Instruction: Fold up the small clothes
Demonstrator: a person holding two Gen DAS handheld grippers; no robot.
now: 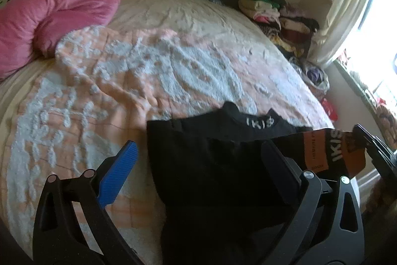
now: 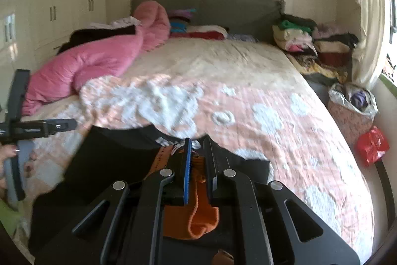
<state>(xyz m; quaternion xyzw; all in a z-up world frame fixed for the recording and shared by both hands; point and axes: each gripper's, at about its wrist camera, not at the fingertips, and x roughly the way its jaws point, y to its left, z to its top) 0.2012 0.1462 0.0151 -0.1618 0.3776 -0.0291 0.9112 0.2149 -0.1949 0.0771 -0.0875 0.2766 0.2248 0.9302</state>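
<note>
Black knit garment with white "IKIS" lettering at its band is lying flat near the front edge of the bed, on the peach-and-white tufted bedspread; it looks like a small pair of leggings or long socks, exact type not resolvable.

Left side: left gripper is hovering low over the garment, jaws spread wide, one blue ribbed pad above the bedspread and the other, dark finger over the black fabric. It is gripping nothing.

Centre to right: orange-and-black knit sock with "IKIS" on its cuff is being held off the bed, stretched across the black garment. Right gripper is clamped on this sock; in the right wrist view the orange toe end is hanging down between the nearly closed fingers.

Far right: folded clothes stack is sitting by the headboard, well apart from the work area.

Judgement on the step in hand: the sock is apparently being laid out or brought end to end for a fold.
- Left jaws should be closing on the free cuff end only, not catching the black fabric underneath.
- Both ends should be kept under light tension so that the knit lies flat.
- Risk: the wide left jaws could pinch the bedspread tufts or the lower garment together with the sock.
</note>
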